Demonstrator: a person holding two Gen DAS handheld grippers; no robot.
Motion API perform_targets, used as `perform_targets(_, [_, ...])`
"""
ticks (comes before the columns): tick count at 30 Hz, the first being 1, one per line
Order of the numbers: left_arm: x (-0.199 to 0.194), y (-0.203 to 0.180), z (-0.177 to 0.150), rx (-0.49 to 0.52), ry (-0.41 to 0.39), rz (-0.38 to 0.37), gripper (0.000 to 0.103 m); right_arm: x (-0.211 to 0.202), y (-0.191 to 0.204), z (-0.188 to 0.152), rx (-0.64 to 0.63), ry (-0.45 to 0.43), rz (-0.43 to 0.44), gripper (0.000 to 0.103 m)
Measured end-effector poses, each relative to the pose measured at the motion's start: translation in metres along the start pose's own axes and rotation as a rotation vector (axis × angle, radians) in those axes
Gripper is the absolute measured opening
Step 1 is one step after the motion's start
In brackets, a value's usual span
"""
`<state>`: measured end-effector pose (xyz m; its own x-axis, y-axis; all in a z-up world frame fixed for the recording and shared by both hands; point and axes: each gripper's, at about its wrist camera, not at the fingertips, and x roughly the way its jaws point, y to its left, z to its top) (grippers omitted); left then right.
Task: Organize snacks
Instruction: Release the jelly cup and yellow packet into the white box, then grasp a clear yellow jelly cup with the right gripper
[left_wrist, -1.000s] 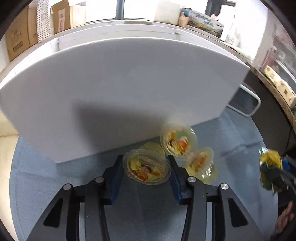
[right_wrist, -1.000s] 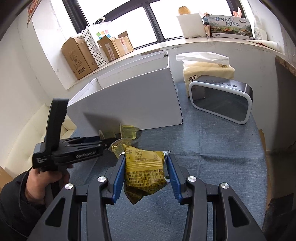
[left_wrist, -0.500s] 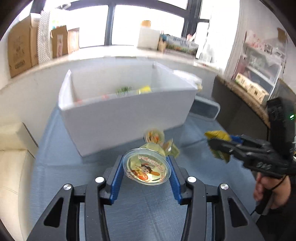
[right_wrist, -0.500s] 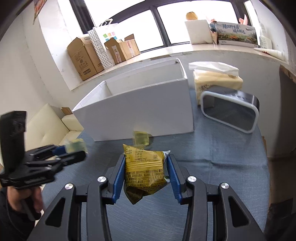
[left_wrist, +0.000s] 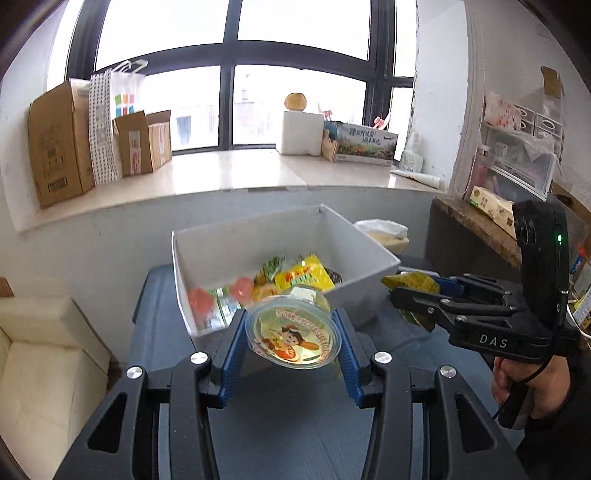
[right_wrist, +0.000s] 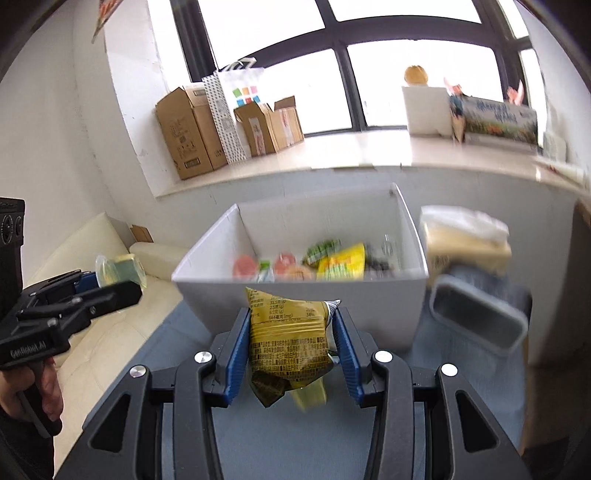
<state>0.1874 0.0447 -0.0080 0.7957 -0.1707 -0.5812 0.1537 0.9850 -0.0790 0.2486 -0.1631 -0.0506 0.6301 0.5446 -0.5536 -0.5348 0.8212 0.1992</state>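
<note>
My left gripper (left_wrist: 291, 334) is shut on a clear jelly cup (left_wrist: 293, 338) with a cartoon lid, held in the air in front of the white box (left_wrist: 364, 291). The box holds several snack packets, a yellow packet (left_wrist: 304, 277) among them. My right gripper (right_wrist: 291, 332) is shut on a yellow-green snack packet (right_wrist: 290, 339), held up before the same white box (right_wrist: 299, 295). The right gripper also shows in the left wrist view (left_wrist: 413, 291), and the left gripper in the right wrist view (right_wrist: 110, 284).
A dark speaker (right_wrist: 480, 314) and a tissue pack (right_wrist: 465, 240) stand right of the box on the blue cloth (right_wrist: 295, 435). A cream sofa (left_wrist: 40, 369) is at the left. Cardboard boxes (left_wrist: 59, 147) line the windowsill.
Both grippers have risen from the table with their snacks and now look down into the open top of the white box. The other jelly cups have dropped out of view.
</note>
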Motion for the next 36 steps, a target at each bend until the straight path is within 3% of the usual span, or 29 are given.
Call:
perform_targets(9, [0.061, 0.030, 0.051, -0.025, 0.027, 0.008, 0.050, 0.042, -0.003, 0.062, -0.037, 0.015, -0.066, 0.048])
perform_targets(13, [0.099, 0.045, 0.053, -0.046, 0.078, 0.017, 0.050, 0.070, -0.018, 0.074, -0.043, 0.069, -0.144, 0.048])
perform_targets(16, [0.117, 0.050, 0.046, -0.041, 0.104, 0.045, 0.053, 0.084, -0.027, 0.073, -0.021, 0.099, -0.149, 0.048])
perform_targets(17, [0.121, 0.052, 0.043, -0.041, 0.110, 0.052, 0.055, 0.089, -0.029, 0.072, -0.026, 0.110, -0.161, 0.051])
perform_targets(18, [0.125, 0.052, 0.041, -0.040, 0.119, 0.063, 0.071, 0.094, -0.030, 0.070, -0.023, 0.125, -0.165, 0.054])
perform_targets(19, [0.131, 0.052, 0.039, -0.032, 0.138, 0.074, 0.092, 0.099, -0.032, 0.068, -0.008, 0.143, -0.156, 0.069])
perform_targets(20, [0.133, 0.052, 0.037, -0.026, 0.143, 0.077, 0.099, 0.101, -0.034, 0.067, 0.008, 0.148, -0.148, 0.093])
perform_targets(22, [0.132, 0.054, 0.034, -0.017, 0.143, 0.078, 0.103, 0.096, -0.032, 0.064, -0.003, 0.109, -0.175, 0.103])
perform_targets(31, [0.099, 0.048, 0.018, -0.026, 0.130, 0.057, 0.103, 0.043, -0.022, 0.044, -0.013, 0.012, -0.174, 0.103])
perform_targets(36, [0.066, 0.029, -0.012, -0.051, 0.096, 0.036, 0.103, 0.021, -0.021, 0.022, 0.016, 0.020, -0.150, 0.103])
